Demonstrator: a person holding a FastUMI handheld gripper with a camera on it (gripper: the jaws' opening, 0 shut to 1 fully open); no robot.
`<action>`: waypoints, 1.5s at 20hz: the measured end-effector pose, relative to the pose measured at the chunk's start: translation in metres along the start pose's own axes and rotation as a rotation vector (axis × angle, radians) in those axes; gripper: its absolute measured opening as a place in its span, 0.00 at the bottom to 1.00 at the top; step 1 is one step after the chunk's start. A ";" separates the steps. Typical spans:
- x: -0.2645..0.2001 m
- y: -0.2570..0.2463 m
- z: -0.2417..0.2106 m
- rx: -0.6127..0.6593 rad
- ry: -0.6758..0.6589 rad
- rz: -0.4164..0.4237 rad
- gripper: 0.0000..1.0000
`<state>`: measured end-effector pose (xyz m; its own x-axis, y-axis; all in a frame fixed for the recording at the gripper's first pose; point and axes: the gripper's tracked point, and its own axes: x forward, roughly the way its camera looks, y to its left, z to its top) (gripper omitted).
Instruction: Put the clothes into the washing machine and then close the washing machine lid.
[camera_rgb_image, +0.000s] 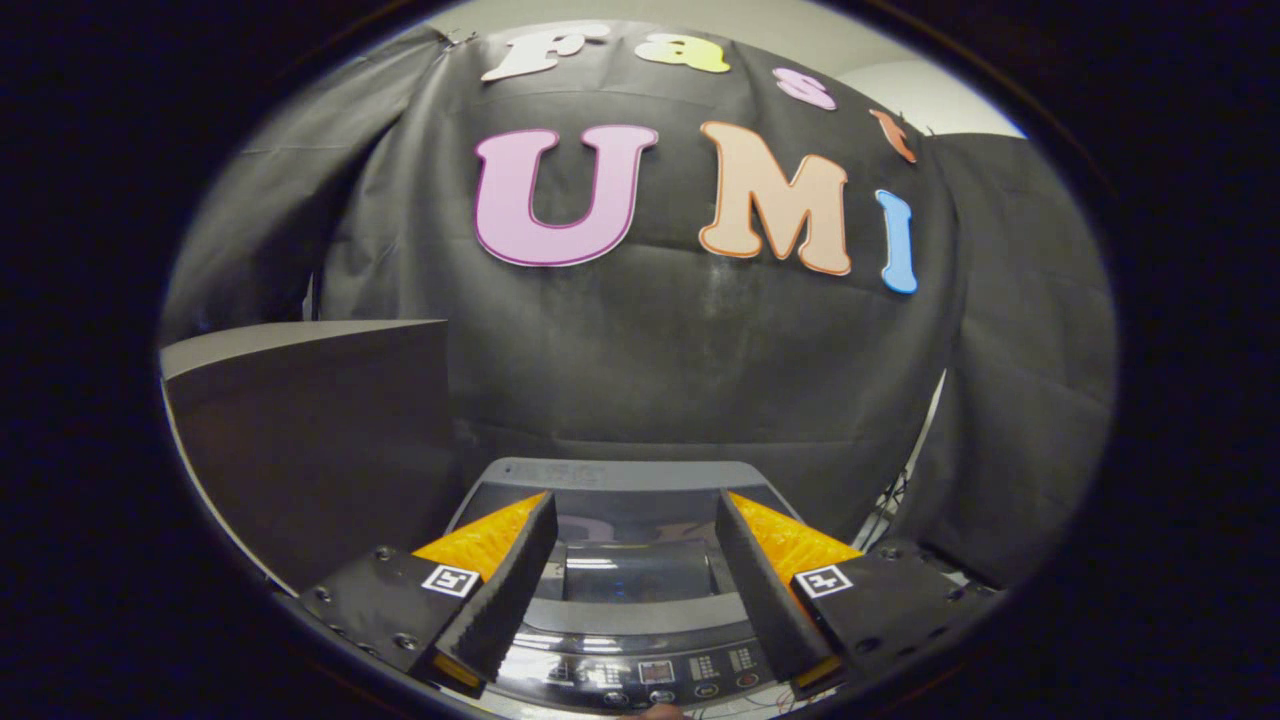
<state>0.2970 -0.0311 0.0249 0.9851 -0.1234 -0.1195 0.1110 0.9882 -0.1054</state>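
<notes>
Gripper view puts the washer (632, 590) low in the centre of the frame, its lid (625, 520) apparently down, though glare on the glass makes me hedge. My gripper (634, 575) hovers above it, fingers spread wide and holding nothing. I see no clothes here, so I judge the lid step is either done or the load not yet fetched. A dark box (310, 430) sits at left; next I'd check the lid's seating.

cam rides on the gripper (635, 540), fingers spread apart | looks forward and a bit down over the washer (625, 600) | washer close below, booth wall (700, 350) further ahead
</notes>
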 end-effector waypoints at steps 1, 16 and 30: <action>-0.006 -0.006 -0.001 0.004 -0.003 -0.004 0.99; -0.090 -0.035 0.007 0.025 -0.060 0.089 0.99; -0.191 -0.046 -0.025 0.040 -0.135 -0.016 0.99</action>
<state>0.1005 -0.0557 0.0276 0.9915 -0.1287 0.0165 0.1295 0.9894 -0.0663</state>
